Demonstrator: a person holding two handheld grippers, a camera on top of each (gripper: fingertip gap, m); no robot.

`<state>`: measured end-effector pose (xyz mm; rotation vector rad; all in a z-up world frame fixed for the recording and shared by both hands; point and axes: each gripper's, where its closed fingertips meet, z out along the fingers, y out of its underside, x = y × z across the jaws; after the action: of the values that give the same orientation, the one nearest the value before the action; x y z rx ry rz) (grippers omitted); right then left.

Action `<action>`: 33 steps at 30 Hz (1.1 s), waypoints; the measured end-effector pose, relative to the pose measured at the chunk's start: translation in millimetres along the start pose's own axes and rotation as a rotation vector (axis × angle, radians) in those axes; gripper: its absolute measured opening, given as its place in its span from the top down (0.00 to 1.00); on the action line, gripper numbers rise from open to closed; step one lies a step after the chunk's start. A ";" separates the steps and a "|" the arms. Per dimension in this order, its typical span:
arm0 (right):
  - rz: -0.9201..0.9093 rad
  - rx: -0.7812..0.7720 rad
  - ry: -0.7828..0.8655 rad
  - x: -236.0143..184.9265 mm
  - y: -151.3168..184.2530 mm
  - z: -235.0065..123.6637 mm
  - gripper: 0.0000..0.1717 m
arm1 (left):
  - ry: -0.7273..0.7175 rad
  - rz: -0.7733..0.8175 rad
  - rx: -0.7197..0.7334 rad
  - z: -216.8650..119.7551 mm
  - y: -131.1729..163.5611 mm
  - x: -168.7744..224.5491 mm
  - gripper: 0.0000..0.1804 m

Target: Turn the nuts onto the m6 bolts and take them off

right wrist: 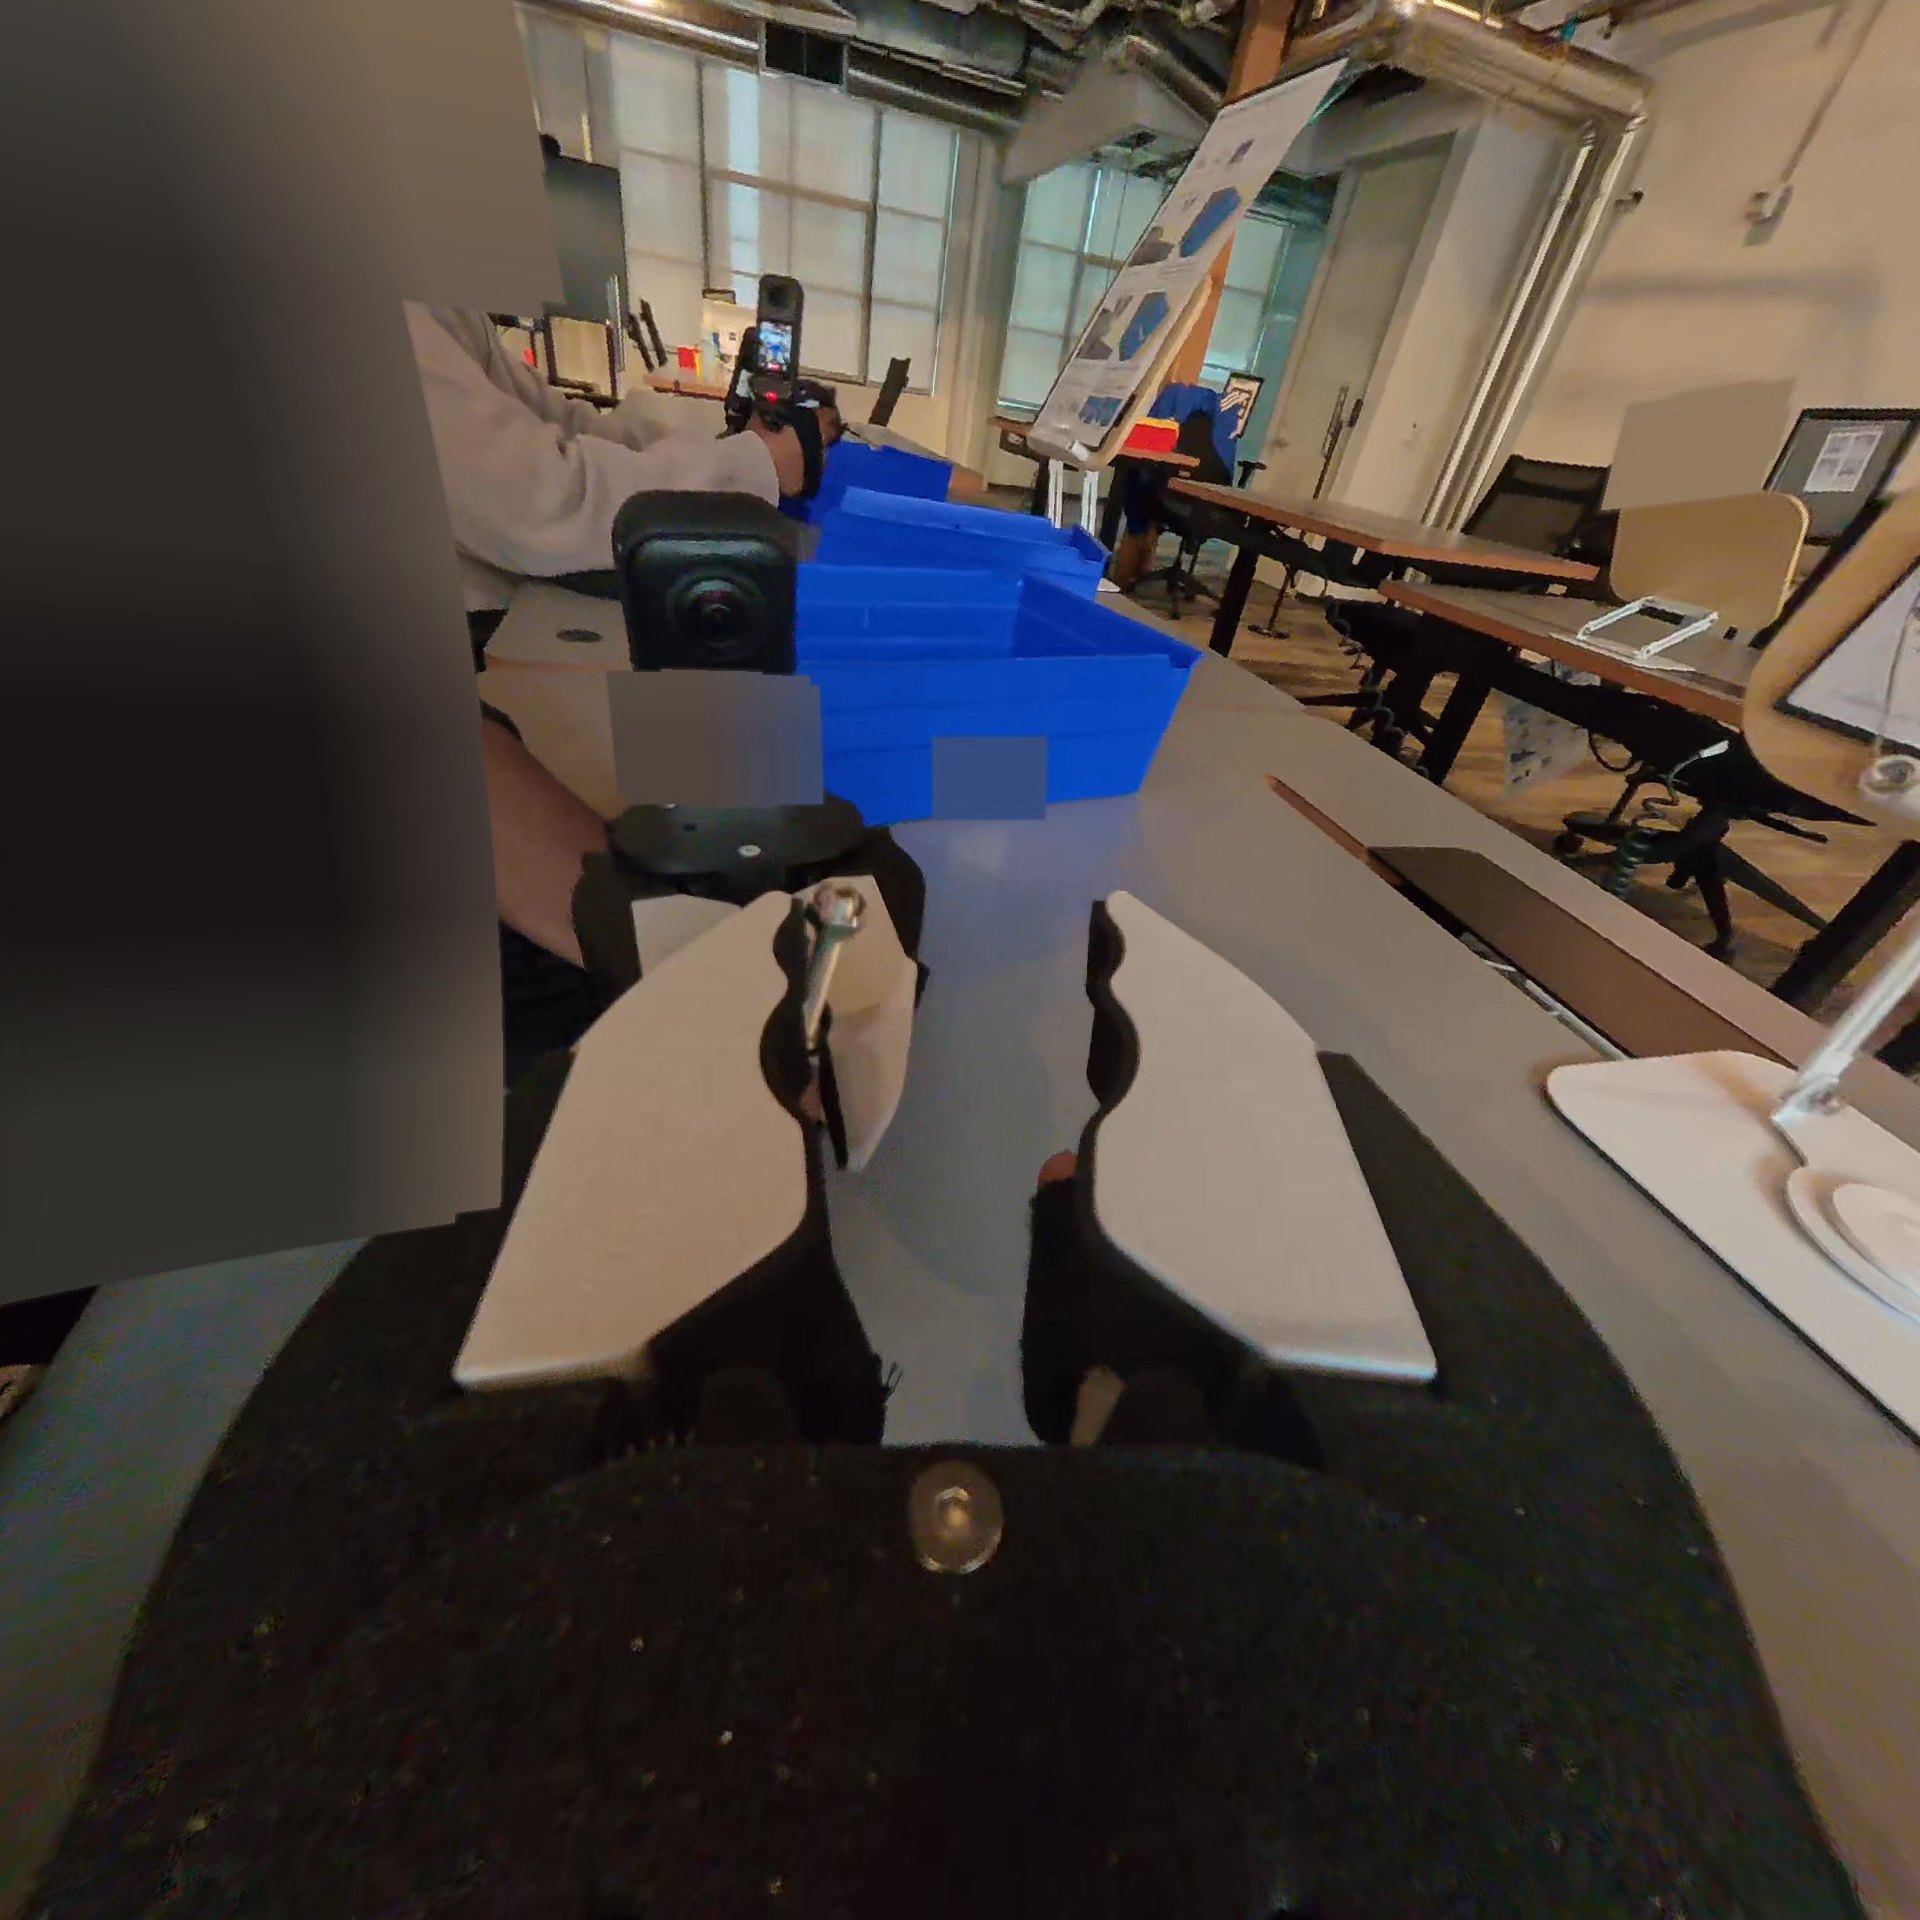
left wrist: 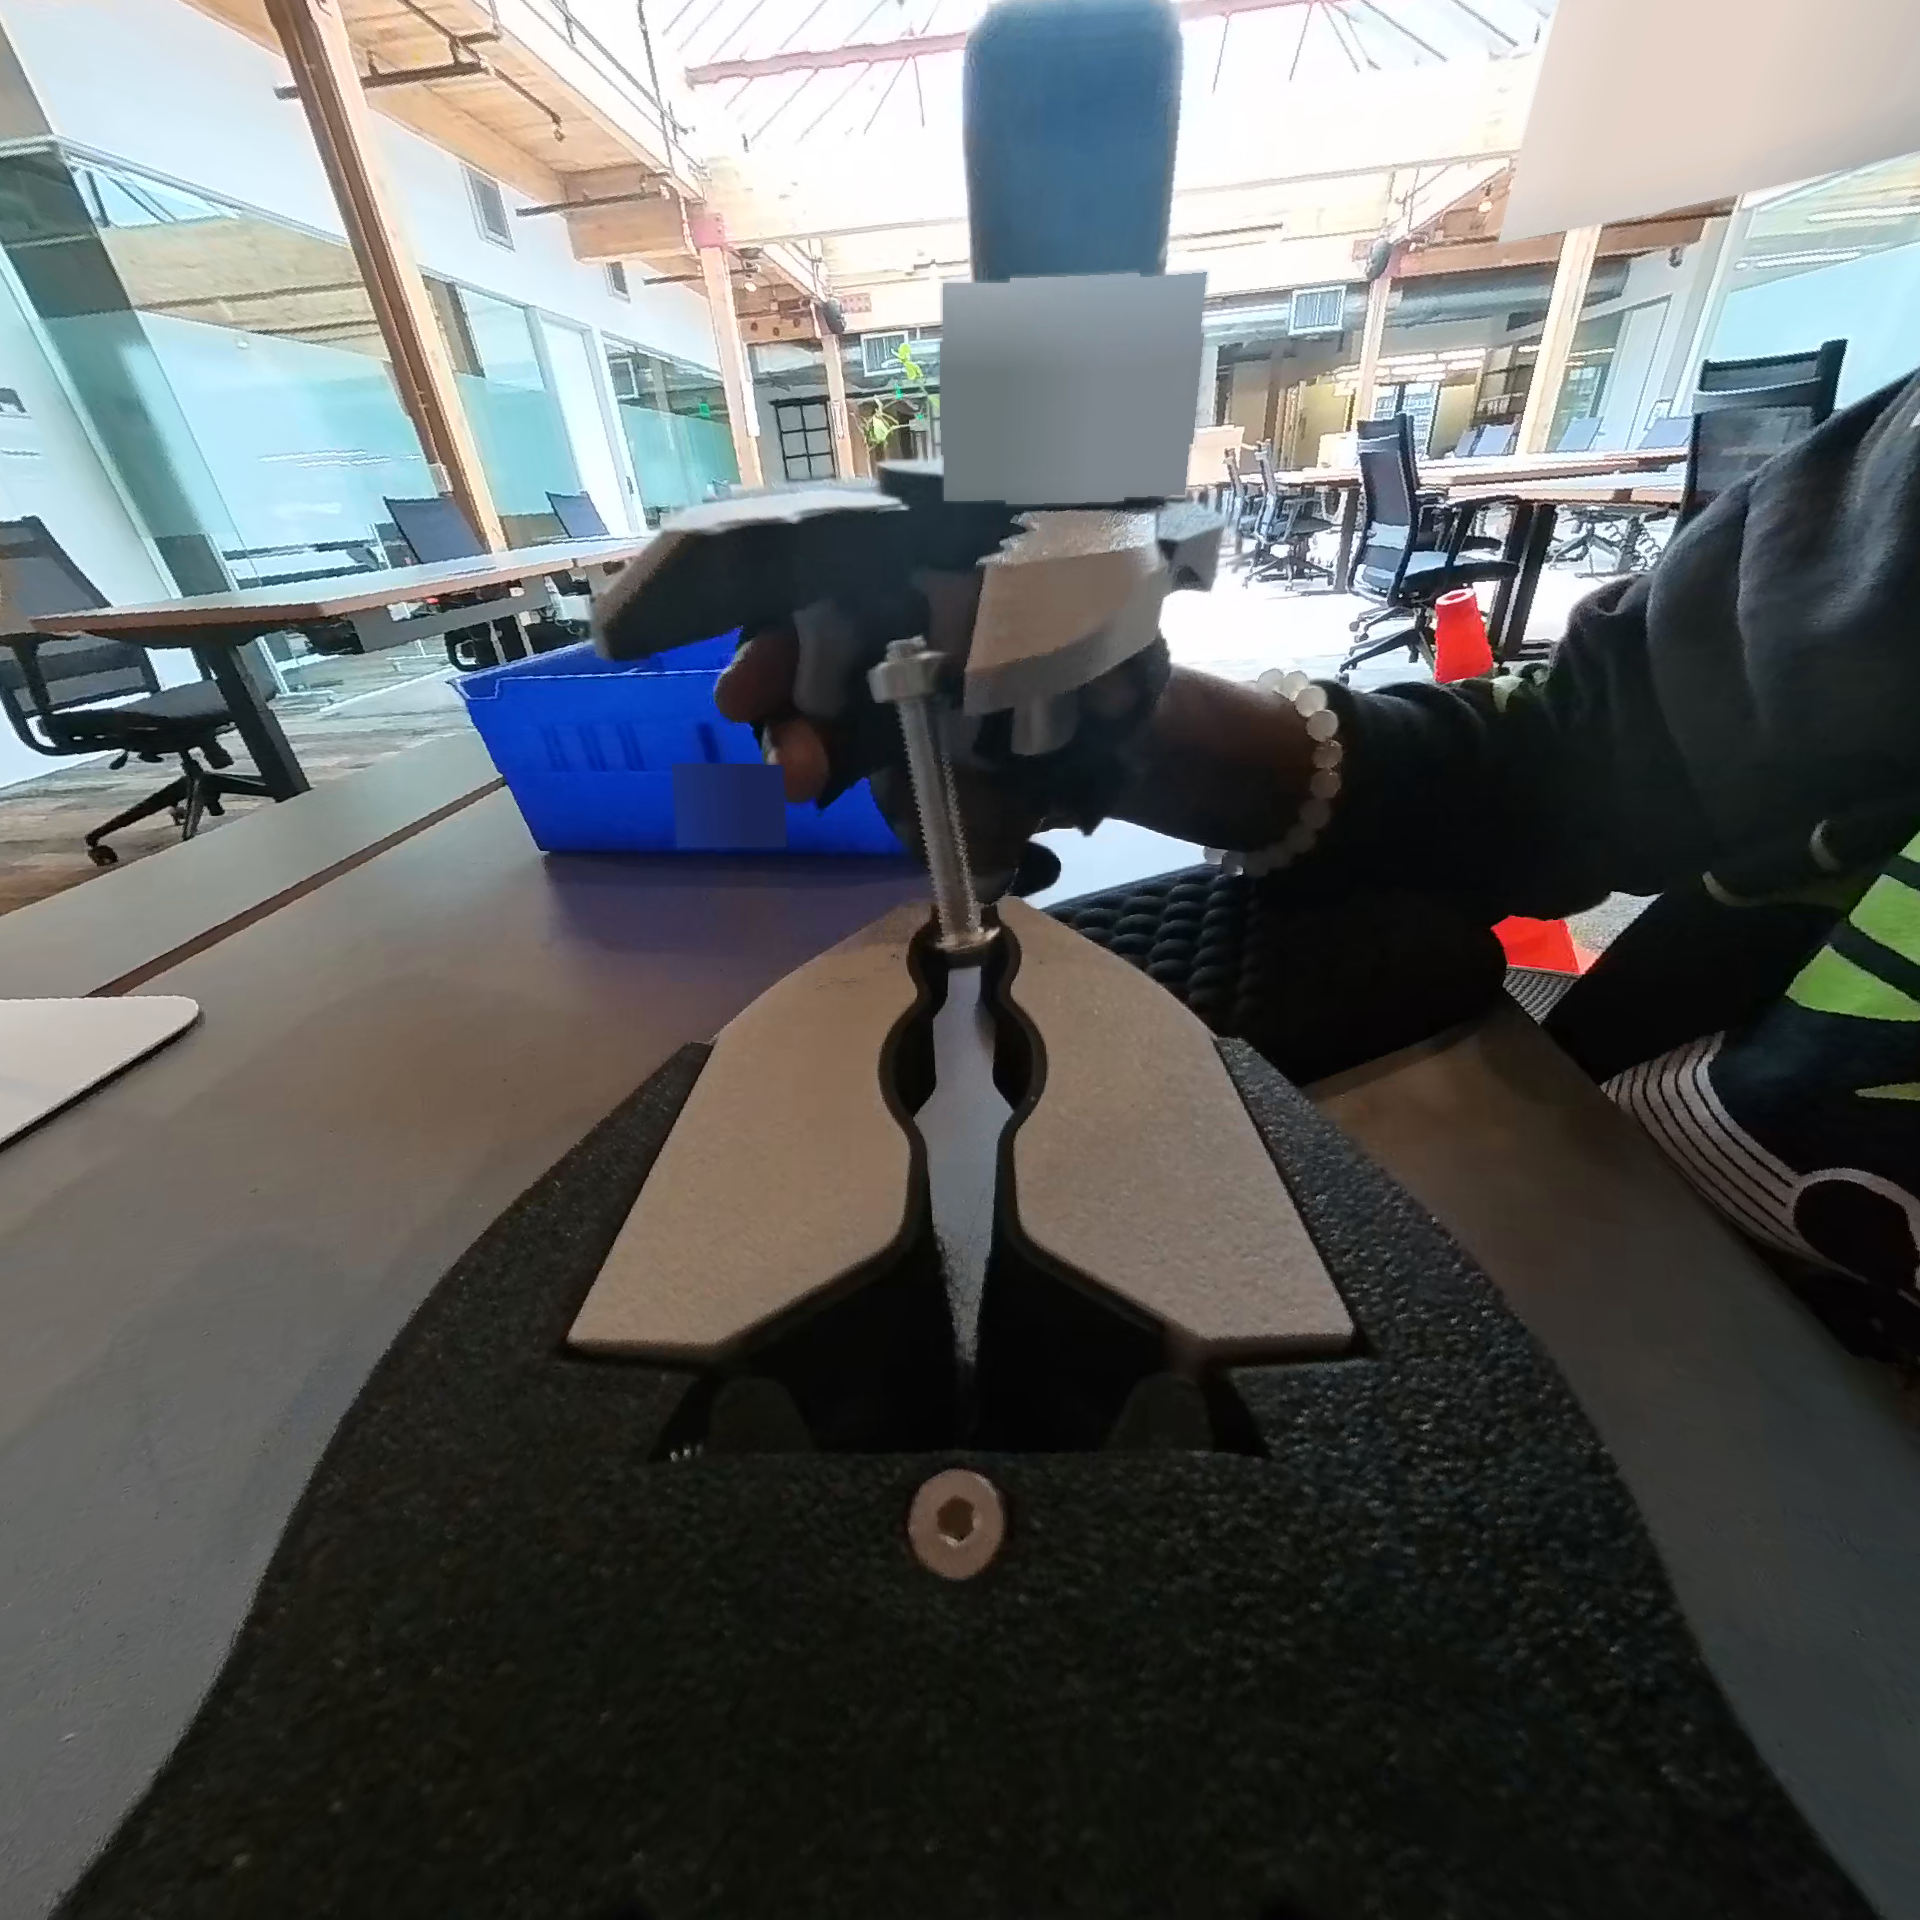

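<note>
I count one bolt [left wrist: 940, 810] with one nut [left wrist: 902, 677] near its upper end, two grippers, and blue bins [right wrist: 997, 717] lined along the grey table [left wrist: 312, 1039]. The bolt is a long, silver, fully threaded rod, standing nearly upright, its lower end pinched between the tips of my left gripper [left wrist: 961, 940], whose jaws are drawn narrow onto it. My right gripper [right wrist: 956, 935] stands wide with nothing clamped, its left finger [right wrist: 665, 1122] just beside the bolt.

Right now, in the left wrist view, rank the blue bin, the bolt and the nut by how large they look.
1. Blue bin, though it sits farther from the camera.
2. Bolt, upright, its lower end in the left claw.
3. Nut, at the bolt's top.
</note>
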<state>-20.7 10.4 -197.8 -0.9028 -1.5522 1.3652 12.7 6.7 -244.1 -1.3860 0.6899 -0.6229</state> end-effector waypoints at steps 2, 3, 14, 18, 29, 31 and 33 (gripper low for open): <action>0.011 0.016 0.031 7.9 0.7 -8.3 0.73 | -0.002 -0.005 0.004 -0.5 -0.5 -0.7 0.97; 0.019 0.029 0.029 8.4 -0.7 -10.7 0.73 | -0.001 -0.003 0.002 -0.3 -0.3 -0.4 0.97; 0.004 0.016 0.008 2.0 -2.9 -4.2 0.71 | -0.001 -0.001 0.000 -0.2 -0.1 -0.3 0.97; 0.023 0.040 0.024 6.3 -4.3 -12.1 0.74 | 0.000 -0.001 0.000 -0.1 -0.1 0.0 0.97; 0.001 0.002 0.035 9.7 2.8 -11.2 0.73 | 0.000 -0.001 0.006 -0.8 -0.8 0.0 0.97; 0.027 0.039 0.019 8.7 -2.7 -14.7 0.73 | 0.001 0.002 0.001 -0.4 -0.3 0.4 0.97; 0.018 0.048 -0.008 1.2 -7.7 -9.3 0.73 | 0.001 0.000 0.001 -0.4 -0.3 0.2 0.97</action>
<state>-12.3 13.8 -189.7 -0.8852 -1.5145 1.4148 12.5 6.2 -243.8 -1.3848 0.6895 -0.6241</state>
